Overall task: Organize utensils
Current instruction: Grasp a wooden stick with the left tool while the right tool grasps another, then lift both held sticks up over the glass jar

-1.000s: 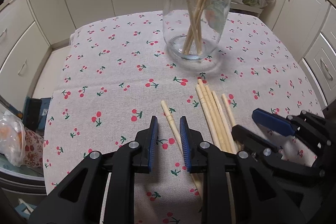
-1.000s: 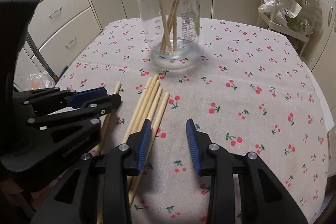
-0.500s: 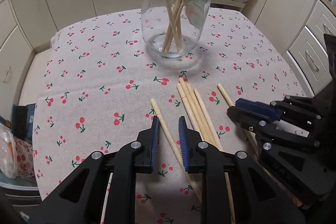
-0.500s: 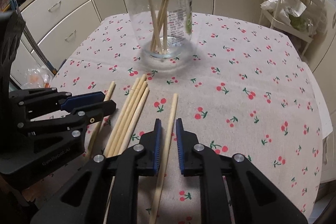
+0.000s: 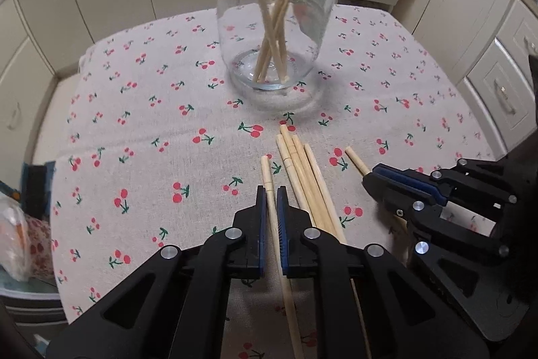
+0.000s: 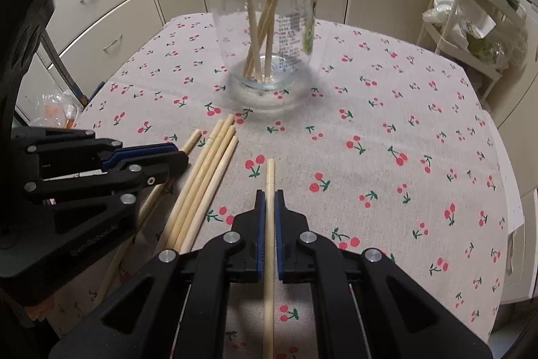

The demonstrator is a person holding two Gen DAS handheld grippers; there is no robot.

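Wooden chopsticks are clamped singly in both tilted-down grippers' jaws: left gripper (image 5: 271,190), right gripper (image 6: 269,192). Four loose chopsticks (image 5: 304,177) lie between them on the table (image 5: 134,130), before the glass jar (image 5: 275,22).

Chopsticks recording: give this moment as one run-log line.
left hand-held gripper: shut on chopstick | right hand-held gripper: shut on separate chopstick | loose chopsticks: on tablecloth | jar: holds several chopsticks
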